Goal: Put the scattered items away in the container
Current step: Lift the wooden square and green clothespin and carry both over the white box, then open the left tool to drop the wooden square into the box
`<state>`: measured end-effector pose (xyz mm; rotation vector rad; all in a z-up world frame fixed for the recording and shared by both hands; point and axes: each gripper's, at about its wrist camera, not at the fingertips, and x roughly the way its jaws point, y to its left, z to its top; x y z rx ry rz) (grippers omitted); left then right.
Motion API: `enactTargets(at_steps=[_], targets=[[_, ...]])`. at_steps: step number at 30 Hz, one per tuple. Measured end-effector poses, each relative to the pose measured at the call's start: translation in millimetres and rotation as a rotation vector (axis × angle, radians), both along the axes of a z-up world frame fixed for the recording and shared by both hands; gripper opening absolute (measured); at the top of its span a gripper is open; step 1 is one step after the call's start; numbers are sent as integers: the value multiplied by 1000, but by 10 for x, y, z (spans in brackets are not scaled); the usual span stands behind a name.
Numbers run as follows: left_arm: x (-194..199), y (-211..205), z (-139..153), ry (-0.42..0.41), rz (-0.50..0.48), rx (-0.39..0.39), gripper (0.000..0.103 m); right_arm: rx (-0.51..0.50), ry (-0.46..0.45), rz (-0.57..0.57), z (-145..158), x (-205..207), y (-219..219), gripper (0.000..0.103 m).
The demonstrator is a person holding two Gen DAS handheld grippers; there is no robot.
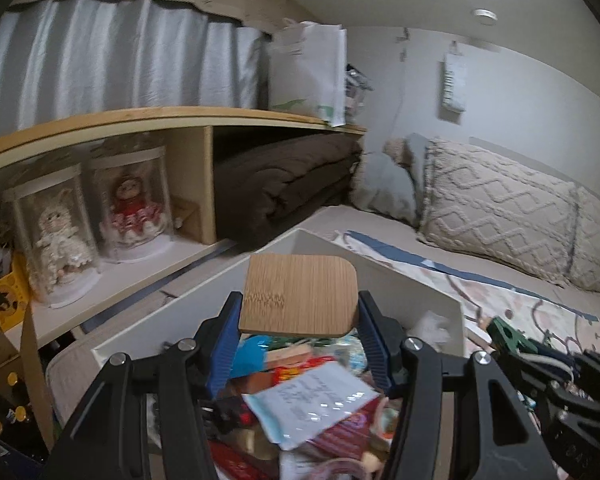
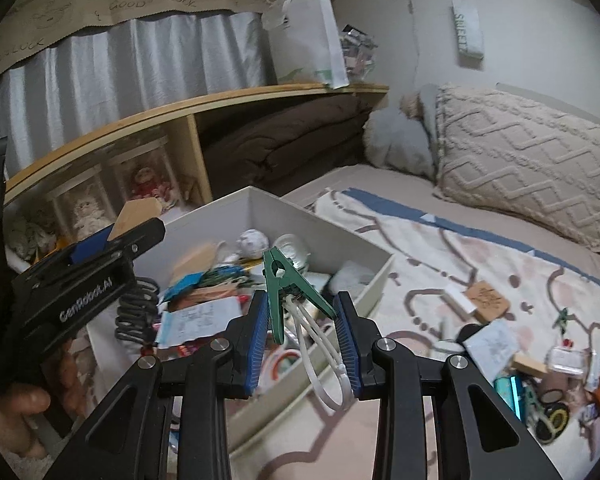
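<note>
Green clothespin [image 2: 291, 292] is pinched in the right tongs [image 2: 304, 330], at twelve o'clock over the white box [image 2: 374, 276]. Its white loops dangle and could snag. Left tongs [image 1: 300, 320] squeeze a bamboo lid [image 1: 300, 296] over the full box; it might slide off the pile.

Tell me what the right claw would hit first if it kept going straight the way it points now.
Holding the green clip, the right claw aims down over the white box. Probably it would first meet the clutter inside, near the clear round object, though depth is hard to judge.
</note>
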<state>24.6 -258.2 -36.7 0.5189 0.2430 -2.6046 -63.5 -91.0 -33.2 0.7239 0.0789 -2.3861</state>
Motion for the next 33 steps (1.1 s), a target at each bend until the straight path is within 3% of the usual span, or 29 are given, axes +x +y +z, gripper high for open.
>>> enactTargets(at_steps=[13, 15, 16, 33], targets=[[-89, -345, -215, -81, 90, 36, 58, 9, -31, 96, -118, 137, -410, 34], [-84, -345, -214, -85, 112, 32, 91, 16, -34, 109, -131, 152, -468, 34], [-66, -338, -203, -77, 117, 24, 92, 19, -37, 113, -141, 160, -483, 34], [221, -377, 0, 1, 141, 21, 92, 72, -125, 227, -362, 214, -881, 34]])
